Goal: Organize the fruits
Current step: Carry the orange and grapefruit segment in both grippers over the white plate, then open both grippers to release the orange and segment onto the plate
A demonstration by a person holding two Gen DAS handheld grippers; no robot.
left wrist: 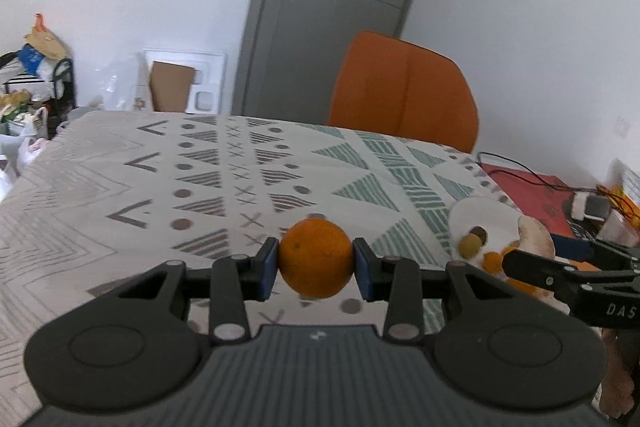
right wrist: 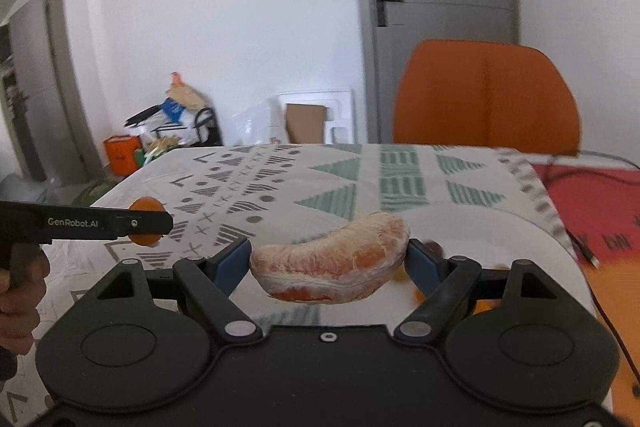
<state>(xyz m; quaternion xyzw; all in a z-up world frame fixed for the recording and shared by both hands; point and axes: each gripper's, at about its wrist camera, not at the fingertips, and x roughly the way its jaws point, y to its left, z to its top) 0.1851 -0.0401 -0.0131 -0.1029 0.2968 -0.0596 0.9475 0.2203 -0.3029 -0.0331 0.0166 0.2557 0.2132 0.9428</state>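
From the left wrist, the left claw [left wrist: 315, 269] grips a small round orange fruit [left wrist: 315, 257] above the patterned-cloth bench [left wrist: 120, 187]; a white plate [left wrist: 486, 223] at right holds blurred fruit, half hidden behind the right claw. From the right wrist, the right claw [right wrist: 329, 259] clamps a peeled pale-orange citrus segment [right wrist: 332, 263] over that plate, whose contents are masked.

The left gripper [left wrist: 315, 267] clamps a small orange [left wrist: 315, 258] between its blue pads [left wrist: 269, 269], above the patterned tablecloth [left wrist: 120, 179]. At 3 o'clock, the right gripper [left wrist: 560, 267] overlaps a white plate [left wrist: 480, 215] of fruit. An orange chair [left wrist: 404, 91] stands at 1 o'clock.
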